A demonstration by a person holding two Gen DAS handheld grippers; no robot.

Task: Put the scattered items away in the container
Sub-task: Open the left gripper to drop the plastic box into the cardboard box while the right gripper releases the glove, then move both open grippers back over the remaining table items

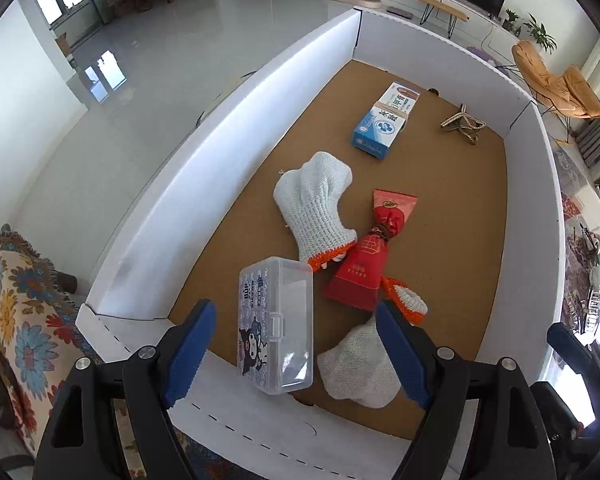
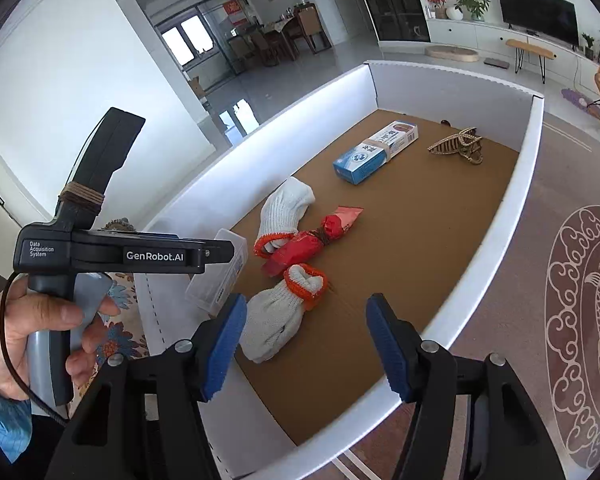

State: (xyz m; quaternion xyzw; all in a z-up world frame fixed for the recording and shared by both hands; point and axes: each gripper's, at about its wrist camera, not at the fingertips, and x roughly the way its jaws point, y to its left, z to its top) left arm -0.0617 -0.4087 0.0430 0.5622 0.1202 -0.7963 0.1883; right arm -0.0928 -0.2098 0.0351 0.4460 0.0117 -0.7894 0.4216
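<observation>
A white-walled cardboard container (image 1: 220, 160) (image 2: 500, 260) with a brown floor holds everything. My left gripper (image 1: 296, 344) stands open above its near corner, and a clear plastic box (image 1: 278, 324) (image 2: 220, 280) with a cartoon print lies between the fingers, untouched by the pads. Beside it lies a white knit glove (image 1: 360, 364) (image 2: 276, 320) with an orange cuff. My right gripper (image 2: 304, 320) is open over that glove, holding nothing. A second glove (image 1: 316, 208) (image 2: 288, 208) and a red packet (image 1: 364, 268) (image 2: 304, 248) lie mid-floor.
A blue-and-white carton (image 1: 384, 120) (image 2: 374, 152) and a striped hair claw (image 1: 462, 122) (image 2: 458, 146) rest at the far end. A hand (image 2: 40, 328) holds the left gripper's handle. A flowered cloth (image 1: 24, 320) lies left of the container, a patterned rug (image 2: 580, 320) on the right.
</observation>
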